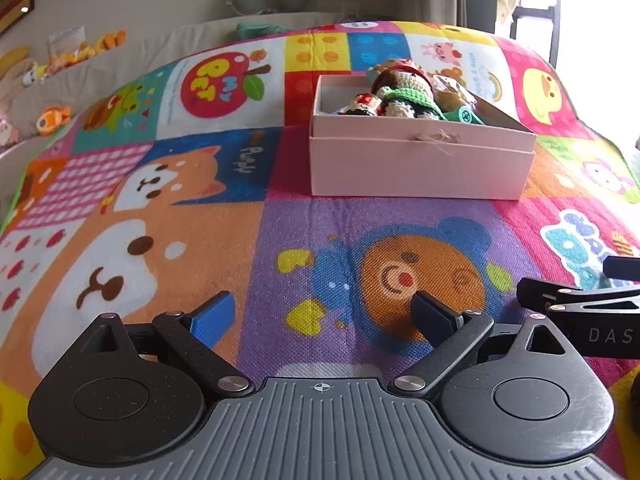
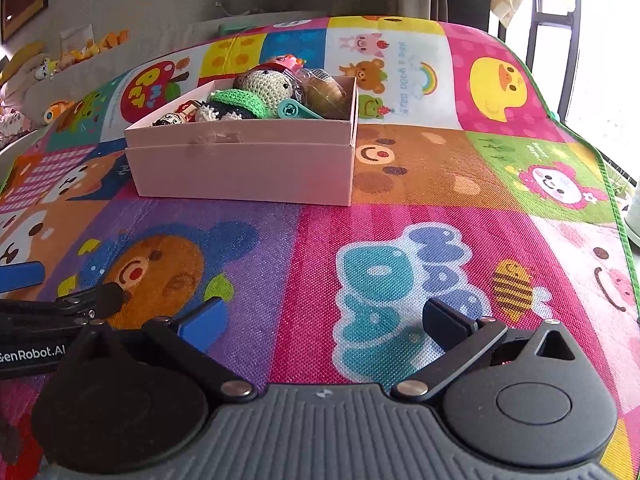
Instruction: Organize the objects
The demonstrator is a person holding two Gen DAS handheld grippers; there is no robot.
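A pink cardboard box (image 1: 420, 164) (image 2: 244, 168) stands on the colourful play mat (image 1: 304, 240) (image 2: 400, 216). It holds a crocheted doll with a green scarf (image 1: 404, 88) (image 2: 256, 96), small painted figures (image 1: 362, 106) (image 2: 176, 116), a teal tool (image 1: 466, 115) (image 2: 298, 110) and a clear-wrapped brown object (image 1: 450, 90) (image 2: 324, 92). My left gripper (image 1: 324, 312) is open and empty, low over the mat in front of the box. My right gripper (image 2: 324, 320) is open and empty, beside it to the right.
The right gripper shows at the right edge of the left wrist view (image 1: 580, 304); the left gripper shows at the left edge of the right wrist view (image 2: 60, 304). Plush toys (image 1: 56, 118) (image 2: 60, 108) line the sofa behind. A window and dark frame (image 2: 552, 28) stand at right.
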